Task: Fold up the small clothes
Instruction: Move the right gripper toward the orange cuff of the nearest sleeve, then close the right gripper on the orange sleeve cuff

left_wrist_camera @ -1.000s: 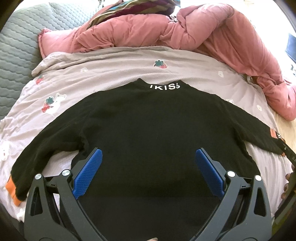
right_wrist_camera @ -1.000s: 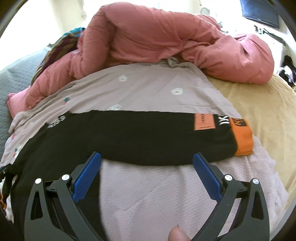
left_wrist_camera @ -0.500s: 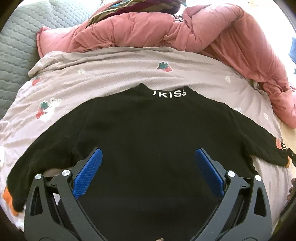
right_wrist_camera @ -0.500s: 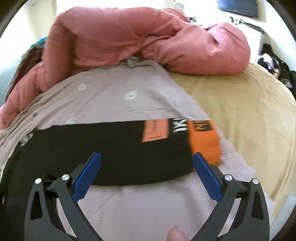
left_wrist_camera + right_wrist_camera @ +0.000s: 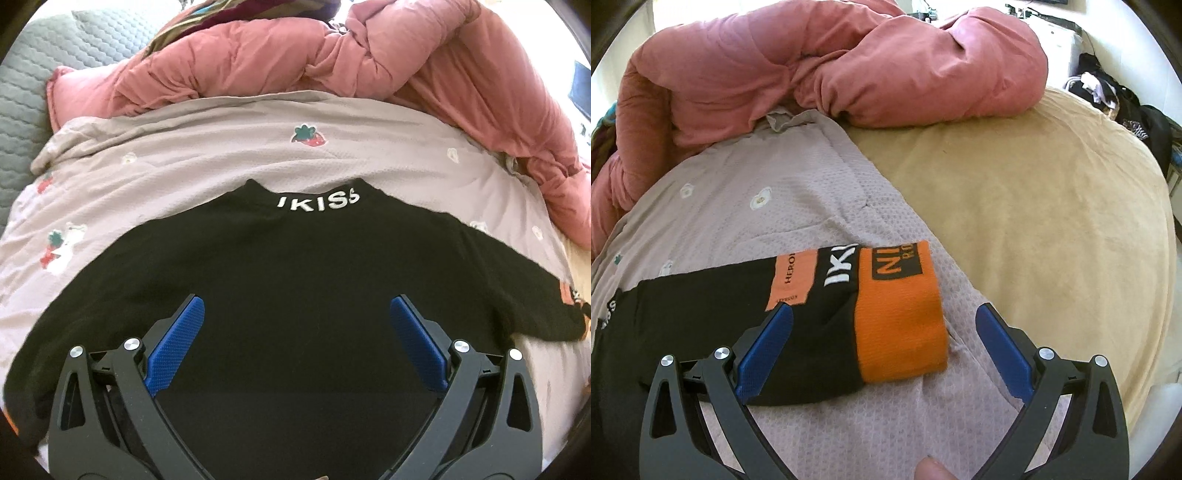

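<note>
Left wrist view shows a black sweater [image 5: 295, 280] spread flat, back up, on a mauve strawberry-print blanket [image 5: 184, 173] over the bed, its collar lettering away from the camera and both sleeves stretched out sideways; the left gripper [image 5: 293, 325] hangs over the middle of the body with its blue fingers [image 5: 173, 350] spread wide and nothing between them. Right wrist view has the right gripper [image 5: 884, 332] low over the end of the right sleeve, fingers likewise wide and empty, with the orange cuff [image 5: 899, 325] lying between them. I judge the step in hand to be taking that cuff for the first sleeve fold: it looks best to close on the cuff's thick ribbing alone, without pinching the blanket beneath, then carry it across the chest so the crease falls at the shoulder, while the left gripper pins the body to keep it from sliding. A heaped pink duvet [image 5: 812, 74] sits behind, well apart from the sweater. No basket, box or other container shows in either view, so nothing is held in one
</note>
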Tool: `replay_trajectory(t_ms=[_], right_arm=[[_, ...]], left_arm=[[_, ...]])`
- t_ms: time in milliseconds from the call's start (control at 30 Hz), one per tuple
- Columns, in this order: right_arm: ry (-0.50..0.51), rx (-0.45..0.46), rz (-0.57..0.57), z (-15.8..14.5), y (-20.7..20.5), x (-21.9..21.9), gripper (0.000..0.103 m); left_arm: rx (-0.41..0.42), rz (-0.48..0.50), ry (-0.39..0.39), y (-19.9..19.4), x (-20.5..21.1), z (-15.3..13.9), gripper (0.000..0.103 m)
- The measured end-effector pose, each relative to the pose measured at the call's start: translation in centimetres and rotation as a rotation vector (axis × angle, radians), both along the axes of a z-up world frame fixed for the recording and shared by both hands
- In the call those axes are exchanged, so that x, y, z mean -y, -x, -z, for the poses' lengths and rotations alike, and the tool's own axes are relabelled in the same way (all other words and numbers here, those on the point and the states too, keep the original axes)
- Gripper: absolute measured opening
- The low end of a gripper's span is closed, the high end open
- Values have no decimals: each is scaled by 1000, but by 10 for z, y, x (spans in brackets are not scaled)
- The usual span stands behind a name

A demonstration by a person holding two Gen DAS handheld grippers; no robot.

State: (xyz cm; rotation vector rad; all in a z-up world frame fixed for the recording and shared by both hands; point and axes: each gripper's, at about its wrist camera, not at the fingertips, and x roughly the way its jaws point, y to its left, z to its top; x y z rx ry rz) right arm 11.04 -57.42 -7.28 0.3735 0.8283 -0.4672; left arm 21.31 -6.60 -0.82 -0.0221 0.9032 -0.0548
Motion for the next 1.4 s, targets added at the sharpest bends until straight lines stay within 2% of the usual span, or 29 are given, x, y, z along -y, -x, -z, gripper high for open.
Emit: replay_trajectory(t_ms=[33, 133, 300, 367, 400, 433, 467, 567, 800, 867, 967, 1033, 1200, 1267, 1400], right_arm=[[-1, -5, -2, 1, -2, 2, 97], [-44, -32, -10, 9, -12, 9, 76], [-61, -67, -6, 22, -23, 16, 74], [-61, -63, -23, 19, -25, 15, 59], [-54, -62, -30, 16, -25, 13, 55], [-49, -54, -44, 12, -25, 11, 39], [-50, -48, -51, 10, -25, 11, 30], [-43, -21, -70, 0, -20, 6, 21], [23, 42, -87, -33, -10, -16, 18], [70, 39, -74, -42, -9, -23, 18], [85, 33, -66, -48, -9, -27, 18], [149, 11, -69, -54, -12, -33, 18], [167, -17, -49, -53, -20, -27, 18], [233, -67, -62, -47, -29, -30, 18], [258, -129, -65, -29, -40, -28, 18]], left_arm=[[6, 0, 0, -3, 0, 1, 95], [25, -11, -27, -10, -1, 8, 95], [5, -27, -22, -12, -14, 27, 95], [-7, -29, -3, -13, -18, 32, 95], [-9, -29, 6, -12, -21, 34, 95], [-8, -29, 9, -12, -22, 35, 95], [-2, -28, 13, -11, -24, 35, 95], [5, -28, 29, -9, -28, 36, 95], [38, -12, 53, 1, -36, 31, 95], [51, -10, 55, 5, -38, 29, 95], [68, -10, 64, 9, -44, 23, 95], [80, -13, 70, 12, -48, 20, 95], [103, -13, 79, 16, -55, 15, 95], [99, -11, 89, 17, -57, 16, 95], [94, -4, 97, 18, -59, 17, 95]])
